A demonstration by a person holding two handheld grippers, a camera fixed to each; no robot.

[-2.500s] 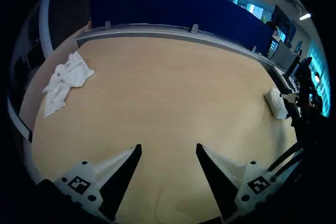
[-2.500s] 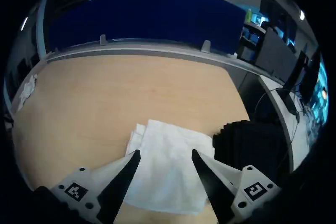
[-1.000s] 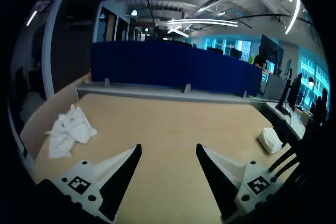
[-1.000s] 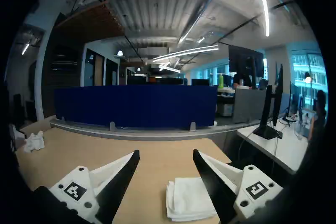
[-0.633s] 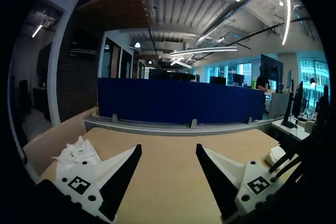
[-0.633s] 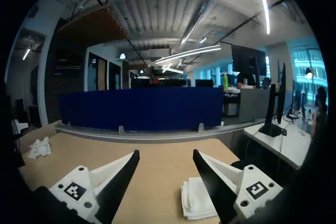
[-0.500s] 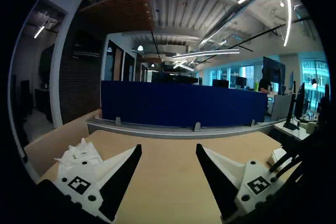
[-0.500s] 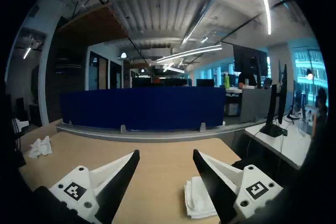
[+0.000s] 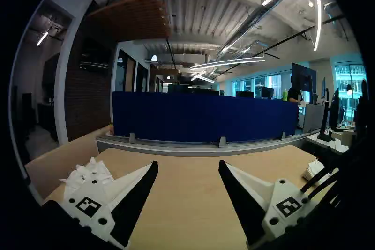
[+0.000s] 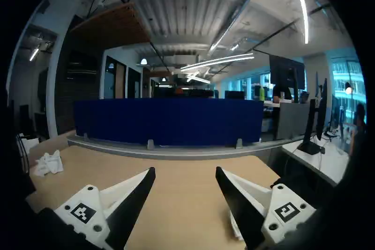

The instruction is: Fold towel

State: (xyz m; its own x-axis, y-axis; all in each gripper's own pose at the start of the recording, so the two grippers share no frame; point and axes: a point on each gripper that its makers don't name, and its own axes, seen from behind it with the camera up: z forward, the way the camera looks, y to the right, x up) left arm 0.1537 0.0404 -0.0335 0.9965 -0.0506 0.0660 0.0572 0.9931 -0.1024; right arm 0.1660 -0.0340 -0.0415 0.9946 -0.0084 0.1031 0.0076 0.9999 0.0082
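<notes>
White crumpled towel (image 9: 89, 174) lies partly behind the left tongs (image 9: 187, 163).

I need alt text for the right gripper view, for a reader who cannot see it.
The open right gripper hangs empty over a wooden table. A crumpled white towel lies far left; a blue partition stands behind.
</notes>
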